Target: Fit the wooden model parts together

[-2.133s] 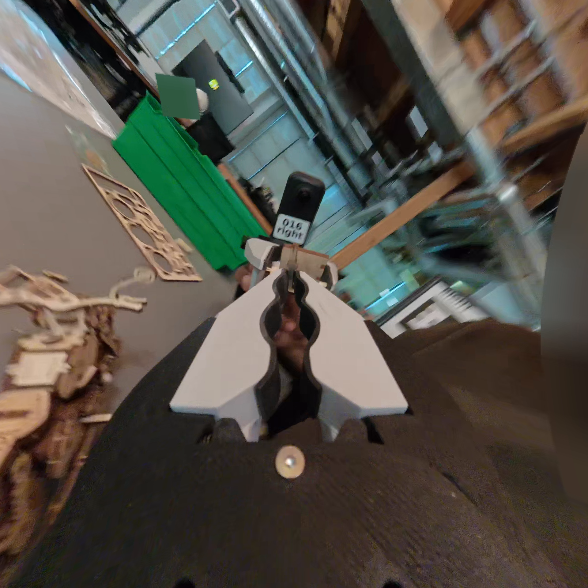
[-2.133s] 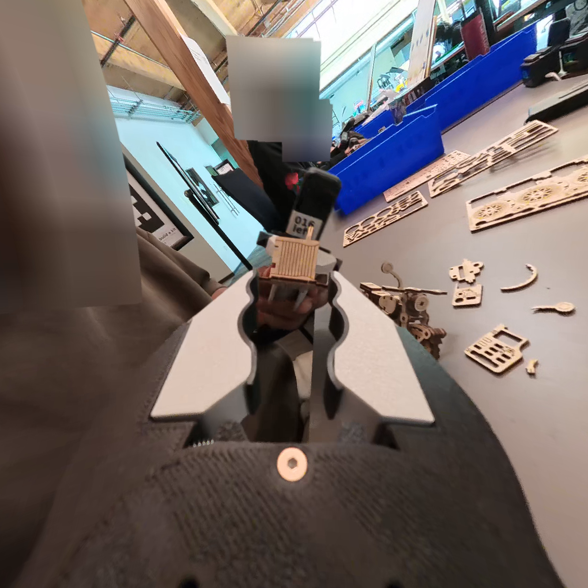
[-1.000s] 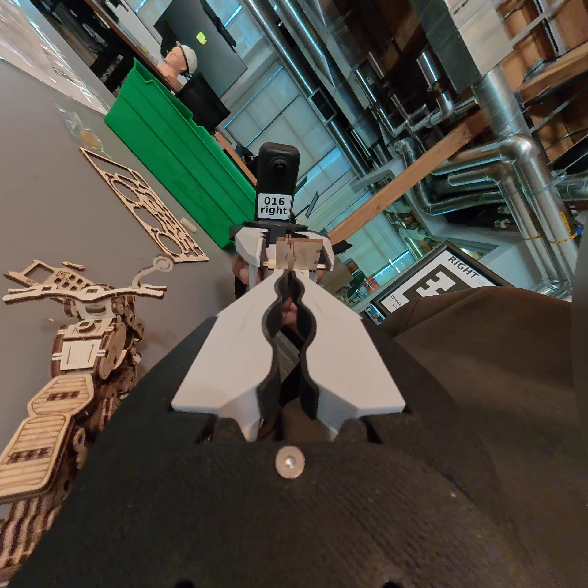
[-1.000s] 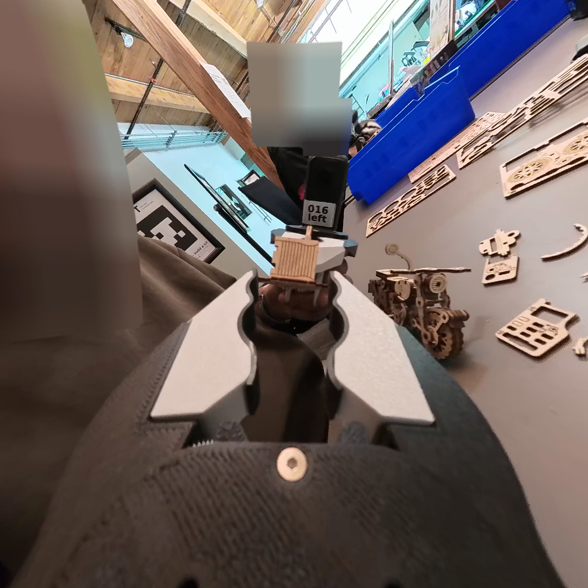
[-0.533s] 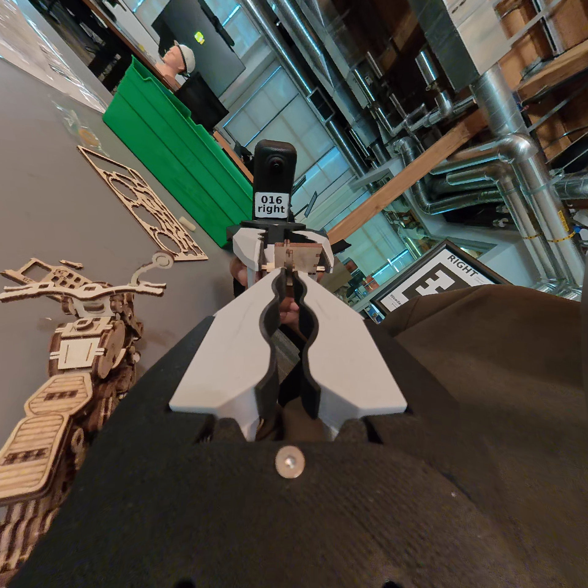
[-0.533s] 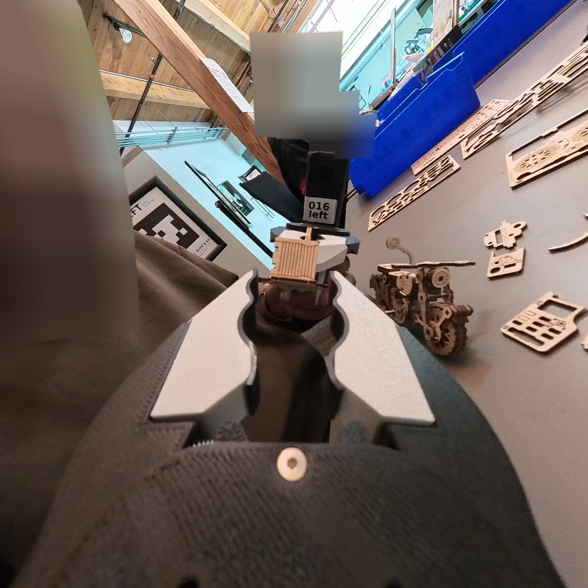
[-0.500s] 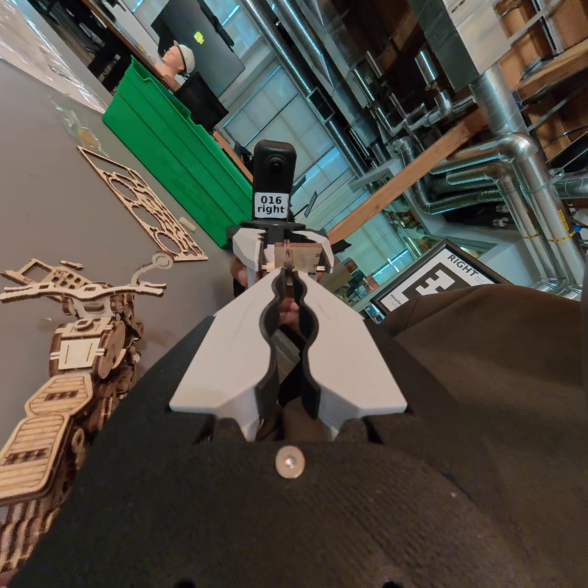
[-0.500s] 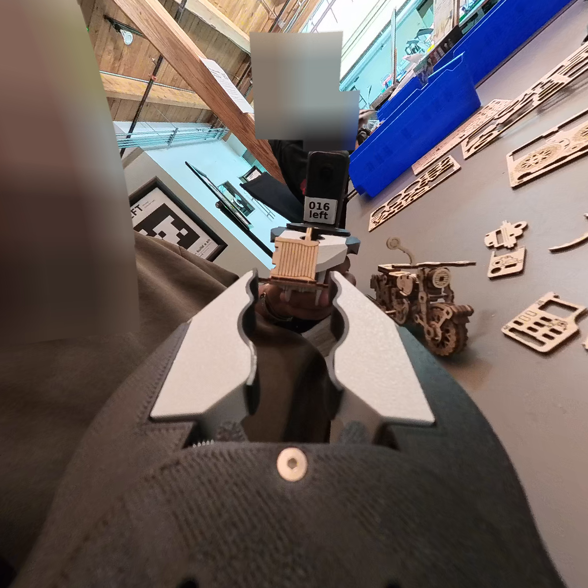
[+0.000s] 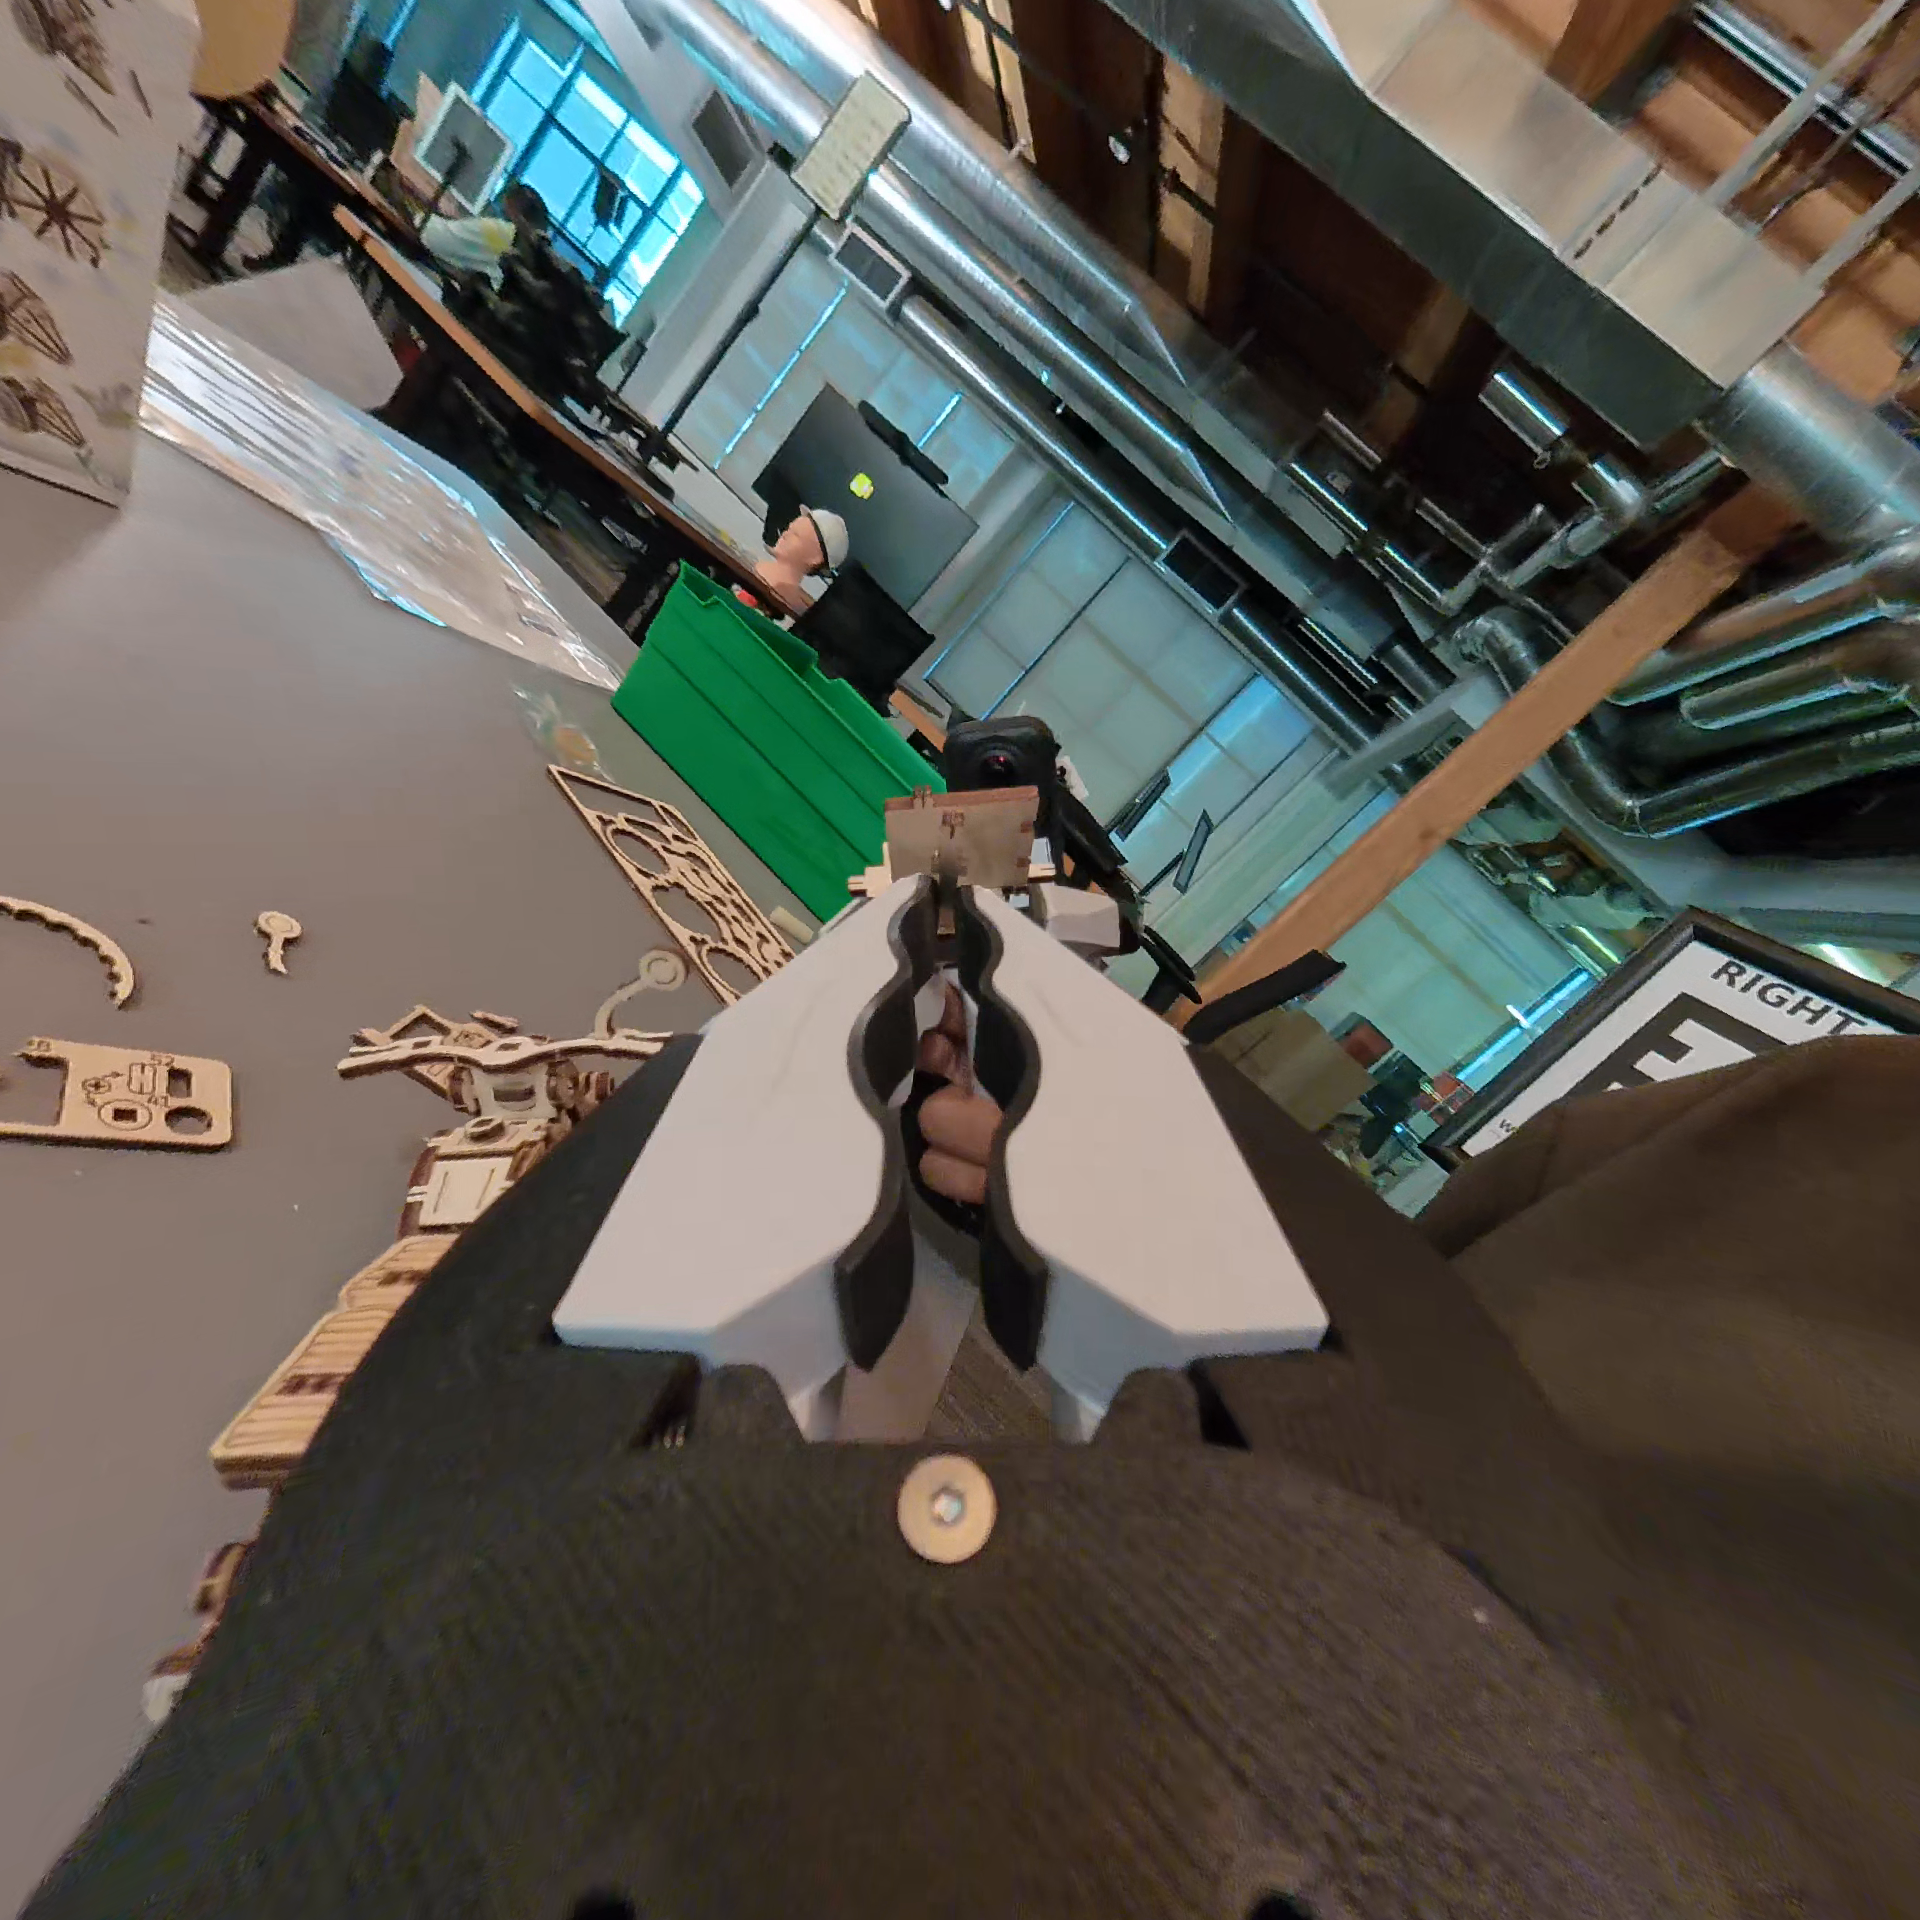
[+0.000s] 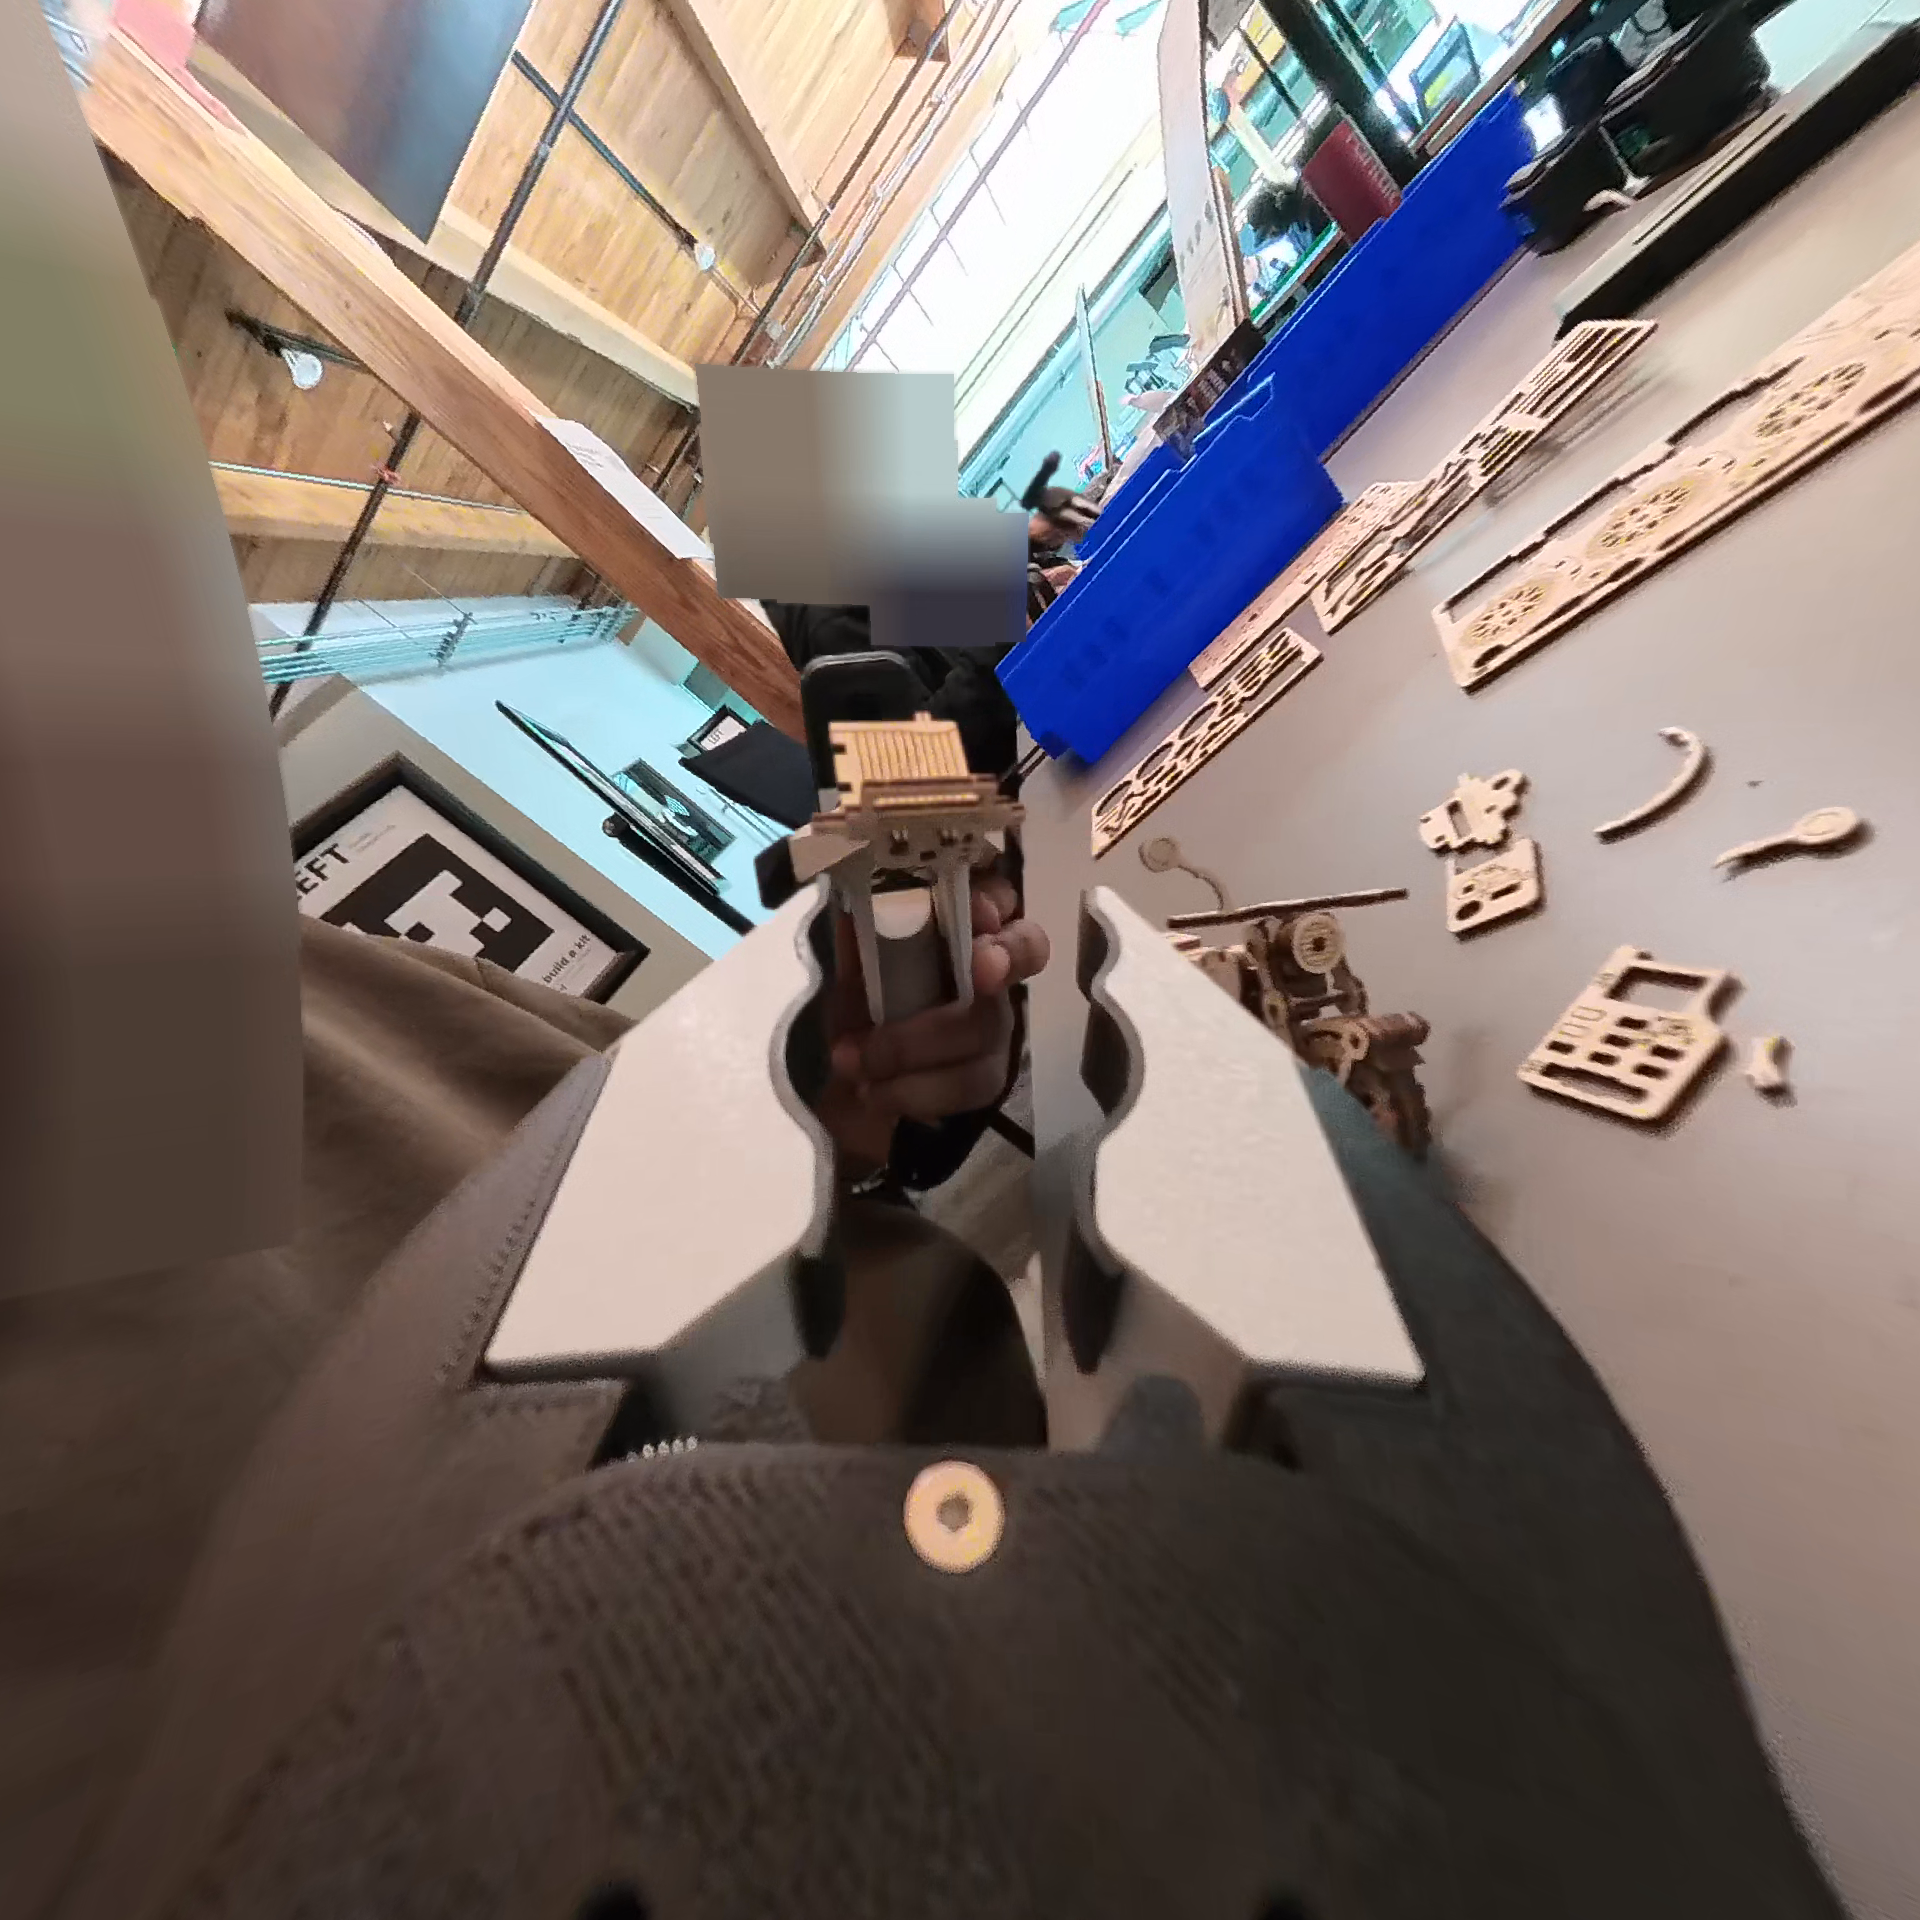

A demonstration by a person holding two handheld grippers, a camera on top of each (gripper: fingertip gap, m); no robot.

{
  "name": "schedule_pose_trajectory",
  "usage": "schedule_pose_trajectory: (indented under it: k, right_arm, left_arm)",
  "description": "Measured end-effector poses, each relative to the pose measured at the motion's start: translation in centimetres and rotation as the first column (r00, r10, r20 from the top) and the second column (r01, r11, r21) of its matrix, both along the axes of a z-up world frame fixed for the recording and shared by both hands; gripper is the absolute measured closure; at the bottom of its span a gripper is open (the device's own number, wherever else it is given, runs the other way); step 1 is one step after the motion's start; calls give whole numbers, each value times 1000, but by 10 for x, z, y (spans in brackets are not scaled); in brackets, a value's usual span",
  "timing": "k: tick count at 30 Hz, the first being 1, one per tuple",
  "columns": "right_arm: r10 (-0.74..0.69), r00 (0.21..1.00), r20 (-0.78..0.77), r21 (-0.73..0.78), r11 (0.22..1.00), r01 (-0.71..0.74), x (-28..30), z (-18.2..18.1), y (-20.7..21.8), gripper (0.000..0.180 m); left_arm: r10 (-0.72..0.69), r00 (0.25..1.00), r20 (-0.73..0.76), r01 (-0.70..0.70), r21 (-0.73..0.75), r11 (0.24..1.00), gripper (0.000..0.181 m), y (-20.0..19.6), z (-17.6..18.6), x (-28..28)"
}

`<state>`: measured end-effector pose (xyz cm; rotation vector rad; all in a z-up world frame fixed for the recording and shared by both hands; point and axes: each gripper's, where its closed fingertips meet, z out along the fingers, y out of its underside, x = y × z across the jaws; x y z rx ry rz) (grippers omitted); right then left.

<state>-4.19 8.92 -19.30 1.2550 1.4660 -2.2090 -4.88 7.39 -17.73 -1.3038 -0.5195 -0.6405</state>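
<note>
My left gripper (image 9: 940,906) is shut on the bottom tab of a small ribbed wooden box part (image 9: 958,837) and holds it up in the air. In the right wrist view the same part (image 10: 902,781) sits on the left gripper (image 10: 912,883), just beyond my right gripper (image 10: 951,920). The right gripper is open and empty, its jaws clear of the part. It also shows behind the part in the left wrist view (image 9: 1081,920). The partly built wooden motorcycle (image 10: 1309,987) stands on the grey table (image 10: 1662,1247); it also shows in the left wrist view (image 9: 488,1112).
Loose wooden pieces (image 10: 1626,1034) and cut-out sheets (image 10: 1662,540) lie on the table, with another sheet (image 9: 675,883) to the left. A green bin (image 9: 769,738) and a blue bin (image 10: 1174,582) stand at the table's far edges. A person's hand (image 10: 935,1029) holds the left gripper. The tips of both grippers are at nearly the same place. About 7 cm separates my right fingertips from the partly built wooden motorcycle (image 10: 1309,987).
The right gripper's jaws have opened wider and drawn back from the wooden part. The left gripper has lifted and tilted with the part, bringing more of the table into view.
</note>
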Motion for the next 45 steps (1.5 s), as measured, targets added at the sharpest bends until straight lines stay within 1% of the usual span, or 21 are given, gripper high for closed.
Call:
schedule_pose_trajectory:
  k: [5, 11, 15, 16, 21, 27, 32, 36, 38, 40, 41, 43, 45]
  right_arm:
    - [22, 1000, 0, -73, 997, -22, 4, 7, -11, 133]
    - [38, 999, -21, -140, 989, -41, 7, 15, -12, 151]
    - [50, 999, -11, -155, 987, -51, 7, 15, -13, 151]
    - [59, 998, -13, -161, 985, -60, 8, 15, -13, 156]
    - [95, 995, 0, -211, 973, -93, 9, 16, -13, 156]
    - [144, 989, 20, -286, 949, -132, 10, 17, -17, 154]
    - [141, 990, 8, -259, 957, -134, 11, 18, -16, 156]
    - [173, 985, 9, -279, 946, -164, 14, 22, -18, 156]
    - [163, 987, 5, -263, 952, -156, 14, 22, -17, 157]
    - [87, 996, -9, -250, 964, -87, 10, 23, -2, 156]
    - [40, 999, -18, -256, 966, -43, 7, 24, 11, 157]
    - [-9, 1000, -30, -197, 980, 3, 4, 22, 26, 157]
    - [-40, 997, -70, -158, 987, 28, 3, 27, 30, 157]
  left_arm:
    - [8, 999, -34, -7, 8, 1000, 181, 4, 4, 10]
    - [-1, 999, -37, 2, 22, 1000, 180, 6, 6, 17]
    - [-3, 999, -33, 4, 23, 1000, 181, 6, 5, 16]
    - [-3, 999, -35, 3, 22, 1000, 181, 6, 5, 16]
    - [-20, 999, -33, 21, 33, 999, 181, 6, 6, 17]
    - [-64, 998, 27, 62, 62, 996, 181, 6, 5, 17]
    - [-62, 998, 0, 62, 54, 997, 181, 6, 6, 19]
    - [-49, 999, -11, 49, 67, 997, 181, 4, 10, 20]
    - [-30, 1000, 8, 30, 63, 998, 180, 4, 11, 20]
    - [56, 985, 161, -80, 147, 986, 181, -12, 20, -6]
    - [48, 981, 187, -77, 151, 986, 181, -17, 19, -12]
    - [37, 996, 79, -43, 83, 996, 180, -14, 15, -9]
    - [16, 999, 27, -19, 100, 995, 180, -11, 22, 1]
